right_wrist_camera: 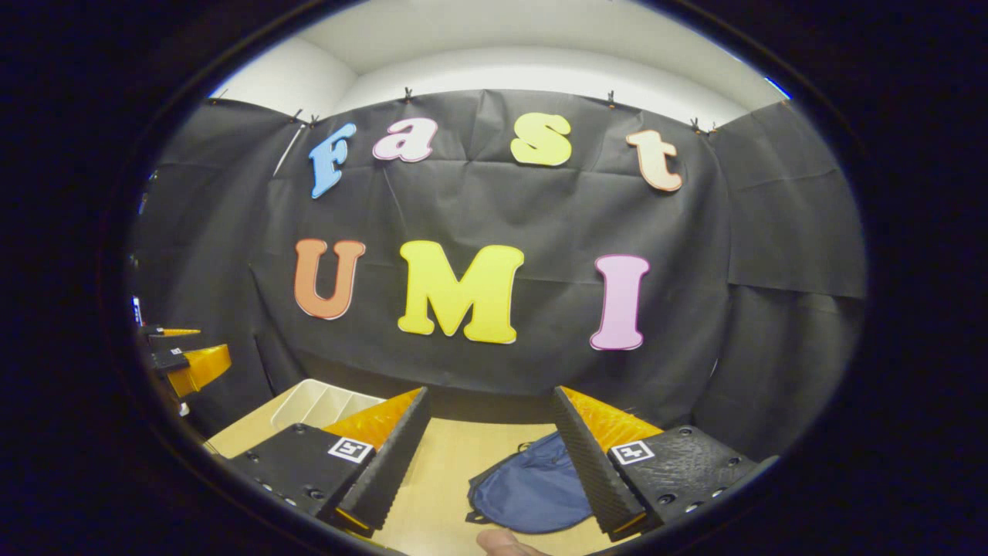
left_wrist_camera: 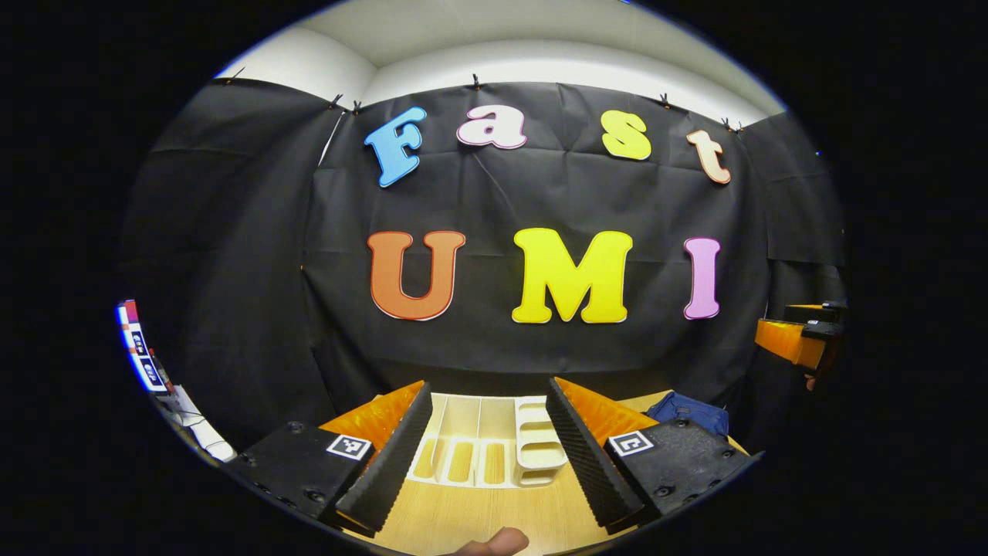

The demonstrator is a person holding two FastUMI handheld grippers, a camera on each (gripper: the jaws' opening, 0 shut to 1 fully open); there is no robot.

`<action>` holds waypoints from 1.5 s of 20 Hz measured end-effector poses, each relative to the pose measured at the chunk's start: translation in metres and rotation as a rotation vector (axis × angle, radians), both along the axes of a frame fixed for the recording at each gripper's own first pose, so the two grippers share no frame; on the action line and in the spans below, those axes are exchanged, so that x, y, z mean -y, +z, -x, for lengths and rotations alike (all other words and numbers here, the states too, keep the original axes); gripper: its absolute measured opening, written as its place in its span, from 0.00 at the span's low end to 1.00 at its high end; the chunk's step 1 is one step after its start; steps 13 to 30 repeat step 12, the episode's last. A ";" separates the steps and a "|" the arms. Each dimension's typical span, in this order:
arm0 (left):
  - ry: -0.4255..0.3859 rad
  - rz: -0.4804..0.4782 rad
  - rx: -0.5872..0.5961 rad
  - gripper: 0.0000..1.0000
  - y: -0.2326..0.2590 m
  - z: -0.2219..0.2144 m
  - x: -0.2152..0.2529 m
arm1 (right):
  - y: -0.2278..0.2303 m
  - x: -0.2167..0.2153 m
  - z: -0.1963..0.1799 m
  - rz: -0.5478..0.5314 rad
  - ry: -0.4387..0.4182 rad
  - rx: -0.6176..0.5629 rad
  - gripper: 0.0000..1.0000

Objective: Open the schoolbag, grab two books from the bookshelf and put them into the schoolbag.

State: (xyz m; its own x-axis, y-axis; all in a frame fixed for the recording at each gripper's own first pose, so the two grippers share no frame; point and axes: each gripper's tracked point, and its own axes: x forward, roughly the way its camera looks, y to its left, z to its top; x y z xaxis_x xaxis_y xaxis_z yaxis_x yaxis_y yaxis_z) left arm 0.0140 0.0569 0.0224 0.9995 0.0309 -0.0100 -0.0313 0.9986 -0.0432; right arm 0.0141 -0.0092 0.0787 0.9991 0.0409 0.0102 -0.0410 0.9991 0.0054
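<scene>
A white bookshelf [left_wrist_camera: 486, 444] with several upright slots stands on the wooden table, straight ahead of my left gripper [left_wrist_camera: 488, 384], which is open and holds nothing. The dark blue schoolbag [left_wrist_camera: 688, 413] lies to the shelf's right. In the right gripper view the schoolbag [right_wrist_camera: 532, 486] lies flat and crumpled on the table, just ahead of and below my open right gripper [right_wrist_camera: 490, 391], partly hidden by its right finger. The bookshelf [right_wrist_camera: 324, 401] shows at the left of that view.
The other gripper [left_wrist_camera: 803, 340] hovers at the far right of the left gripper view, and its counterpart [right_wrist_camera: 185, 359] at the far left of the right gripper view. Bare table [left_wrist_camera: 463, 517] lies in front. A thumb tip [right_wrist_camera: 502, 543] shows at the bottom edge.
</scene>
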 end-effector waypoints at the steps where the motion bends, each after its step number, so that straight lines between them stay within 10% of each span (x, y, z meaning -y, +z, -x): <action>1: -0.002 0.000 -0.002 0.96 -0.001 0.000 0.001 | 0.000 -0.003 0.000 0.003 0.007 0.002 0.96; 30: -0.003 0.021 0.002 0.96 -0.002 0.001 -0.007 | -0.006 -0.021 0.003 0.043 0.040 -0.016 0.96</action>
